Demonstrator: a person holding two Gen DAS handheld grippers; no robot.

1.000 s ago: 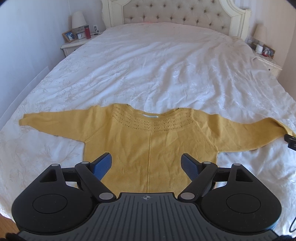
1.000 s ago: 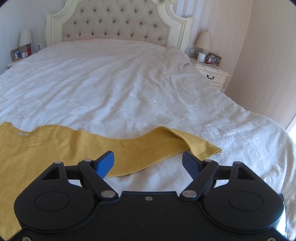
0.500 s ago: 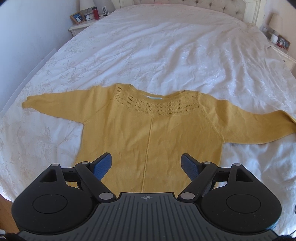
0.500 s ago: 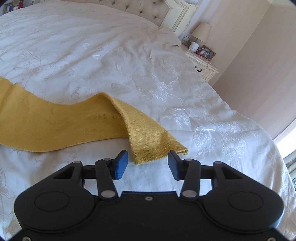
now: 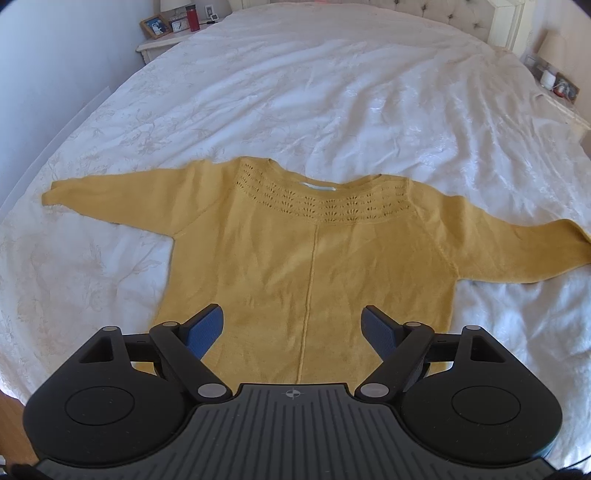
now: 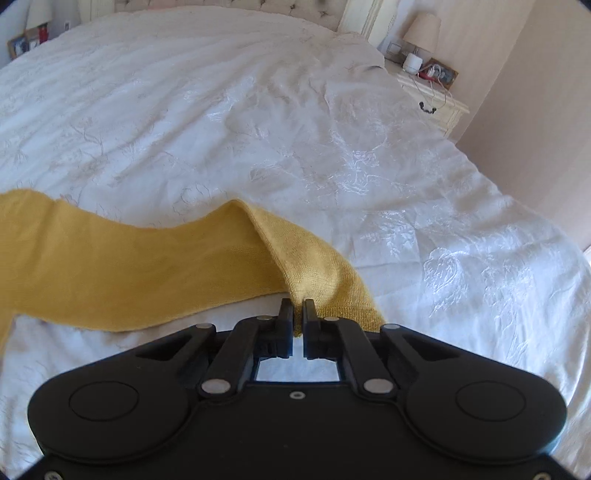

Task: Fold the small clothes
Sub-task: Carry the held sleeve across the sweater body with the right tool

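A mustard yellow knit sweater (image 5: 310,258) lies flat on the white bedspread (image 5: 332,92), front up, both sleeves spread out to the sides. My left gripper (image 5: 293,328) is open and empty above the sweater's lower hem. In the right wrist view, the sweater's right sleeve (image 6: 147,266) runs in from the left. My right gripper (image 6: 298,314) is shut on the sleeve's cuff (image 6: 332,291), at its near edge. The cuff bunches up slightly at the fingers.
The bed has a tufted cream headboard (image 6: 240,5). A nightstand with a red bottle and a photo frame (image 5: 166,29) stands at the far left. Another nightstand with a lamp (image 6: 424,48) stands at the far right. A beige wall (image 6: 535,110) runs along the right.
My right gripper has moved down onto the sleeve cuff and closed on it. My left gripper has tilted down over the sweater body and stayed open.
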